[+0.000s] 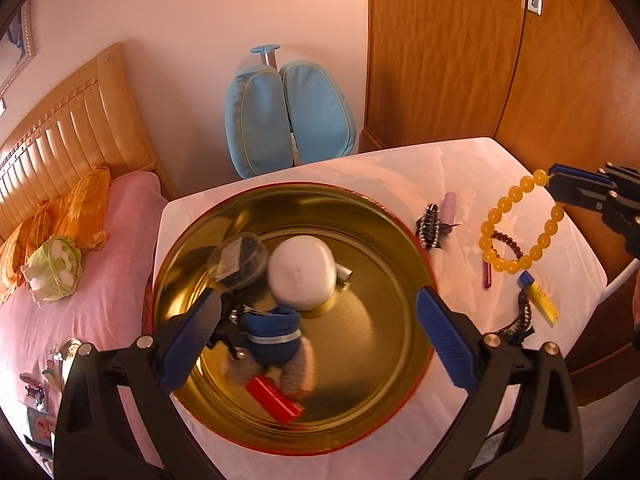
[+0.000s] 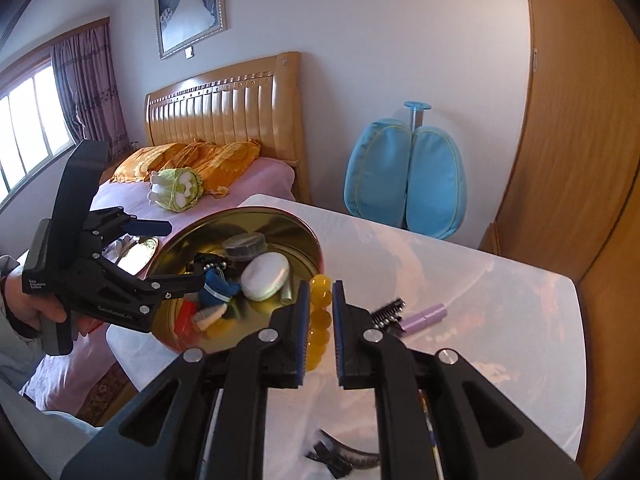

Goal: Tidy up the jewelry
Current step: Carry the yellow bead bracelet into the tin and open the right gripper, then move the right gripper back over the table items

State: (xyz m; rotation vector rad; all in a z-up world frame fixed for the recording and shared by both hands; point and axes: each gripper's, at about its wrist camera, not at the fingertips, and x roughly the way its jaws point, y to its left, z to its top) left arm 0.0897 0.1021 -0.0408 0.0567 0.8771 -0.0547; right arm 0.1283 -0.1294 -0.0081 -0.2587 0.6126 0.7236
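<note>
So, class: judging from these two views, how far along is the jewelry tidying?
Done: the round tin already holds a white case and other small items. In hand: the right gripper is shut on the yellow bead bracelet, lifted off the table; the left gripper is open over the tin. Left: a dark bead bracelet, hair clip and tubes.
</note>
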